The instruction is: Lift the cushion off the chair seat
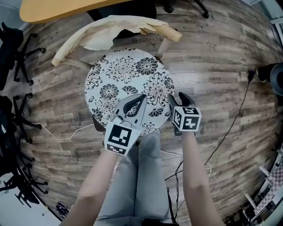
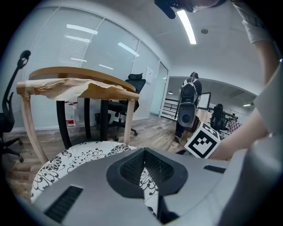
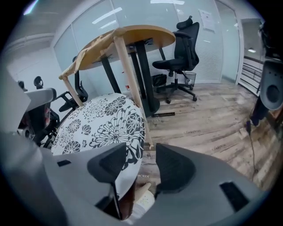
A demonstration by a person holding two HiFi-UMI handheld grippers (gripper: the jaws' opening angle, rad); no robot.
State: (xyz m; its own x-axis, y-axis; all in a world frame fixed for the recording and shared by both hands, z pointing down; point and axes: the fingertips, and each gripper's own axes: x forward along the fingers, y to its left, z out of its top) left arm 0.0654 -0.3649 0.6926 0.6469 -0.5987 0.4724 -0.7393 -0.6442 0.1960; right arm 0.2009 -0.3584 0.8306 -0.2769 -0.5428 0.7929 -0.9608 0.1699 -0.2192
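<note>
The left gripper [image 2: 144, 155], jaws together, hung over the floral cushion [image 1: 128, 75]; the right gripper [image 3: 141, 165] (jaws apart) sat at its rim.

1 cushion [image 1: 128, 84], 1 wooden chair [image 1: 110, 28], 1 table [image 1: 57, 9], 2 grippers (left gripper [image 1: 142, 98], right gripper [image 1: 179, 99]), several office chairs [image 3: 181, 44], no exact ct.

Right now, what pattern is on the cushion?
The cushion is white with black flowers; head view.
</note>
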